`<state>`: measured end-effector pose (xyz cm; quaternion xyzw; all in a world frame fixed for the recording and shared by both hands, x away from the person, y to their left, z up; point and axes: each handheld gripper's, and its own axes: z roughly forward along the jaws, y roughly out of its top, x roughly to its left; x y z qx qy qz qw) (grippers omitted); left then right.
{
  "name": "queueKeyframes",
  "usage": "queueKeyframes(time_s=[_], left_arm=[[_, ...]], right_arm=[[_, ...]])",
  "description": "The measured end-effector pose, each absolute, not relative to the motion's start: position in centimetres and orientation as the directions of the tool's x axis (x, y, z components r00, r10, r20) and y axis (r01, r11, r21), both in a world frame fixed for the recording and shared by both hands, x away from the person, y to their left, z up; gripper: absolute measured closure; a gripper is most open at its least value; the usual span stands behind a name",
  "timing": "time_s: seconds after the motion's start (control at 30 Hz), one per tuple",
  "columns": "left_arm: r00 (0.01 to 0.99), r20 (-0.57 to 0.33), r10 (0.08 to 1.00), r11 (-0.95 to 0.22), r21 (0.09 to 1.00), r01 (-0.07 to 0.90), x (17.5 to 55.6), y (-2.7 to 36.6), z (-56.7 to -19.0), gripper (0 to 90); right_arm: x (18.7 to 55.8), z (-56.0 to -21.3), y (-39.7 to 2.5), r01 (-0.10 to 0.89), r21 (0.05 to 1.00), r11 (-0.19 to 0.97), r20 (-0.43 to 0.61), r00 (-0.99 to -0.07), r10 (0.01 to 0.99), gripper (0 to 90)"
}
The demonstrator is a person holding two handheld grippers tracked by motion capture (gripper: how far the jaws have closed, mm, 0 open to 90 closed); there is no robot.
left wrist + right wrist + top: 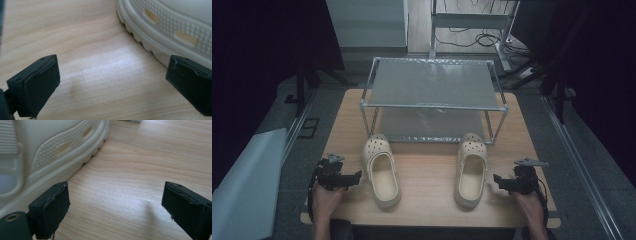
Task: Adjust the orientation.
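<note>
Two cream clogs on wooden table point(427, 200), toes toward metal shelf rack point(432, 100) at far side. Left clog point(381, 170) just right of left gripper point(354, 177). Right clog point(472, 169) just left of right gripper point(498, 181). Both grippers near table's front edge, jaws wide apart, holding nothing, not touching clogs.

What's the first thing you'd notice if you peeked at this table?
Two cream clogs catch the eye: the left clog and the right clog lie side by side on the wooden table, toes toward a metal shelf rack behind them. The left tool and the right tool sit open, one outside each clog.
</note>
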<state>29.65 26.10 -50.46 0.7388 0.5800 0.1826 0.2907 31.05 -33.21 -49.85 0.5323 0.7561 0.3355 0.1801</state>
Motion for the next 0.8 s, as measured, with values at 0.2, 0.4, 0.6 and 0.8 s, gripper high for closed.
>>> queueKeyframes(time_s=[0.2,0.4,0.6,0.8], left_arm=[[0.260,-0.116,0.959,-0.119,0.666,0.736,29.6,26.8,-50.6,0.0],[0.276,-0.136,0.952,-0.114,0.677,0.727,29.5,26.6,-50.4,0.0],[0.293,-0.119,0.949,-0.146,0.658,0.739,29.5,25.9,-50.0,0.0],[0.312,-0.100,0.945,-0.170,0.666,0.727,28.9,25.7,-49.1,0.0]], right_arm=[[31.2,-50.1,-33.1,0.689,0.695,0.206,0.112,-0.387,0.915,7.4],[31.3,-50.2,-33.0,0.682,0.697,0.221,0.104,-0.400,0.910,6.6],[31.4,-50.4,-32.9,0.685,0.695,0.217,0.106,-0.396,0.912,0.0],[31.3,-50.5,-32.7,0.683,0.694,0.229,0.101,-0.407,0.908,0.0]])
